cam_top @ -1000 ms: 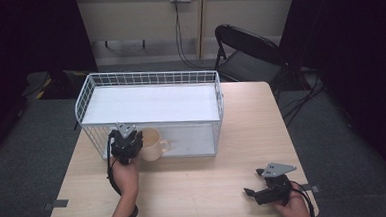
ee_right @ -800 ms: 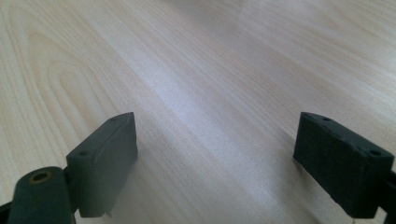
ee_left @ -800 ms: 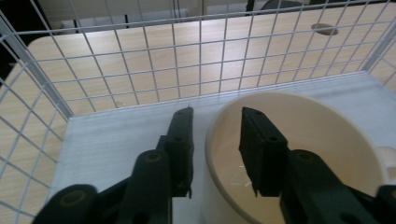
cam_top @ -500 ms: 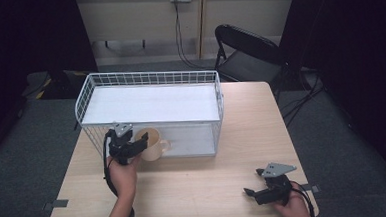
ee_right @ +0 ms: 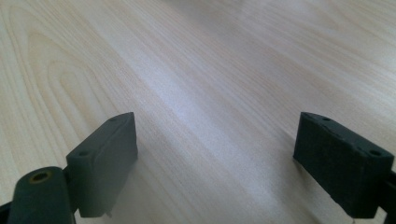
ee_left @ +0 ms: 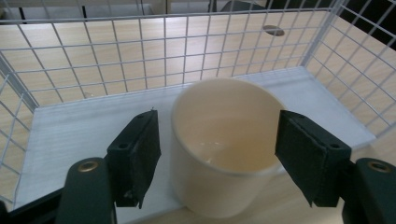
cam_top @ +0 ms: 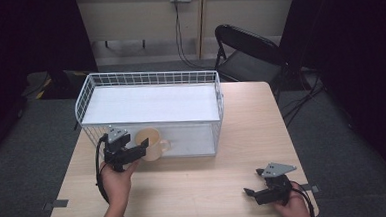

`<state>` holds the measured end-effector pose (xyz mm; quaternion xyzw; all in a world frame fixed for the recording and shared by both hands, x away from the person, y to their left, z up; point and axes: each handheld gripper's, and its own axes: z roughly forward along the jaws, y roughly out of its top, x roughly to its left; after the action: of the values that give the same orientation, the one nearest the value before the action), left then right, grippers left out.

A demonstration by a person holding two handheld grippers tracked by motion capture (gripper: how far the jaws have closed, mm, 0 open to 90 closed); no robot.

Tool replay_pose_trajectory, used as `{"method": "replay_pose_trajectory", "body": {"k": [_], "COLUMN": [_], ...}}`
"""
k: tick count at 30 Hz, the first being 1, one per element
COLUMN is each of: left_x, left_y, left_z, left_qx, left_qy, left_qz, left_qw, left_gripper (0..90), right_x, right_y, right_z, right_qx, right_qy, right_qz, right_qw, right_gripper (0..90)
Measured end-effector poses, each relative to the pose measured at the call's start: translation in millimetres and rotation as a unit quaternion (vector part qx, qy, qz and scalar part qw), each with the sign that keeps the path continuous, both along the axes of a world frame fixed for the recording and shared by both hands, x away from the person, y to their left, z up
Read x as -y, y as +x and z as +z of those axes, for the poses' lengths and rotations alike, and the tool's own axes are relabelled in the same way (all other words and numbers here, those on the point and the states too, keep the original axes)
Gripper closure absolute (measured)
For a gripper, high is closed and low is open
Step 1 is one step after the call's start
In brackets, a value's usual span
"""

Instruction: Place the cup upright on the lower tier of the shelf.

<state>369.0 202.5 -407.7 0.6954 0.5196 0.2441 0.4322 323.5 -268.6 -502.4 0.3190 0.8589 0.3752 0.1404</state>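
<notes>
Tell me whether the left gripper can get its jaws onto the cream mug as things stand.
Probably yes. The left gripper is open with its jaws on either side of the cream mug, small gaps on both sides and nothing between. The wire basket stands behind the mug, not across the approach.

Cream mug (ee_left: 223, 147) upright beside wire basket (cam_top: 149, 80)

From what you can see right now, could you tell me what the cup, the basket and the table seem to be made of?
The cup looks like glazed ceramic: cream, smooth, with a soft sheen inside, though plastic is possible. The basket is thin wire mesh with a white coating, probably metal. The table shows pale wood grain with a matte finish; solid wood or laminate, I cannot tell.
</notes>
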Motion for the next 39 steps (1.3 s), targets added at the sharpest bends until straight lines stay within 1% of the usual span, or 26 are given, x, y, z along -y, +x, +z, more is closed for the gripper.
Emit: {"method": "replay_pose_trajectory", "body": {"k": [2,4,6,7,8,11,14,15,16,17,18,22,23,25,28,30,31,36,38,39], "left_x": [0.4,1.9,2.3,2.7,2.7,4.8,6.7,7.7,7.7,7.7,7.9,8.6,9.2,9.9,10.4,11.4,11.8,15.5,16.0,16.1], "left_y": [-3.5,-4.8,-4.8,-3.9,-3.9,-2.6,-2.6,-2.6,-2.2,-1.7,-1.4,0.7,0.8,2.0,5.2,7.6,8.5,12.0,12.4,12.1], "left_z": [-2.4,-7.1,-8.9,-12.9,-12.9,-20.6,-23.8,-24.9,-25.3,-25.6,-25.7,-26.1,-26.3,-28.0,-31.1,-32.7,-33.1,-32.6,-33.2,-33.6], "left_qx": [0.002,0.0,0.0,-0.003,-0.003,-0.007,-0.009,-0.006,-0.007,-0.007,-0.006,-0.007,-0.007,-0.008,-0.013,-0.014,-0.014,-0.007,-0.008,-0.008], "left_qy": [0.001,0.003,-0.001,0.0,0.0,-0.009,-0.01,-0.013,-0.014,-0.014,-0.014,-0.016,-0.014,-0.008,-0.016,-0.017,-0.016,-0.014,-0.017,-0.016], "left_qz": [-0.006,-0.004,-0.003,-0.001,-0.001,-0.001,-0.002,0.001,0.0,0.001,0.003,0.009,0.011,0.012,0.017,0.021,0.022,0.026,0.028,0.029], "left_qw": [1.0,1.0,1.0,1.0,1.0,0.9999,0.9999,0.9999,0.9999,0.9999,0.9999,0.9998,0.9998,0.9999,0.9996,0.9995,0.9995,0.9995,0.9994,0.9994], "left_gripper": [30.2,30.3,30.6,30.9,30.8,31.1,31.1,31.1,32.2,37.0,37.0,42.9,42.9,48.7,50.2,53.9,53.9,63.2,61.0,57.6], "right_x": [0.0,0.0,0.0,0.0,0.0,0.0,0.0,0.0,0.0,0.0,0.0,0.0,0.0,0.0,0.0,0.0,0.0,0.4,0.7,0.8], "right_y": [0.0,0.0,0.0,0.1,0.1,0.1,0.0,0.1,0.0,0.1,0.1,0.1,0.1,0.1,0.1,0.1,0.1,-0.2,-0.4,-0.3], "right_z": [0.0,0.0,0.0,0.0,0.0,0.0,0.0,0.0,0.0,0.0,0.0,0.0,0.0,0.0,0.0,0.0,0.0,0.1,0.1,0.1], "right_qx": [0.0,0.0,0.0,0.001,0.001,0.0,0.0,0.001,0.0,0.001,0.001,0.001,0.001,0.0,0.0,0.001,0.001,0.001,0.0,0.0], "right_qy": [0.0,0.0,0.0,0.0,0.0,0.0,0.0,0.0,0.0,0.0,0.0,0.0,0.0,0.0,0.0,0.0,0.0,-0.001,0.0,0.0], "right_qz": [0.0,0.0,0.0,0.0,0.0,0.0,0.0,0.0,0.0,0.0,0.0,0.0,0.0,0.0,0.0,0.0,0.0,0.001,0.001,0.002], "right_qw": [1.0,1.0,1.0,1.0,1.0,1.0,1.0,1.0,1.0,1.0,1.0,1.0,1.0,1.0,1.0,1.0,1.0,1.0,1.0,1.0], "right_gripper": [12.7,12.7,12.7,12.7,12.7,12.7,12.7,12.7,12.7,12.7,12.7,12.7,12.7,12.7,12.7,12.7,12.7,12.7,12.7,12.7]}}
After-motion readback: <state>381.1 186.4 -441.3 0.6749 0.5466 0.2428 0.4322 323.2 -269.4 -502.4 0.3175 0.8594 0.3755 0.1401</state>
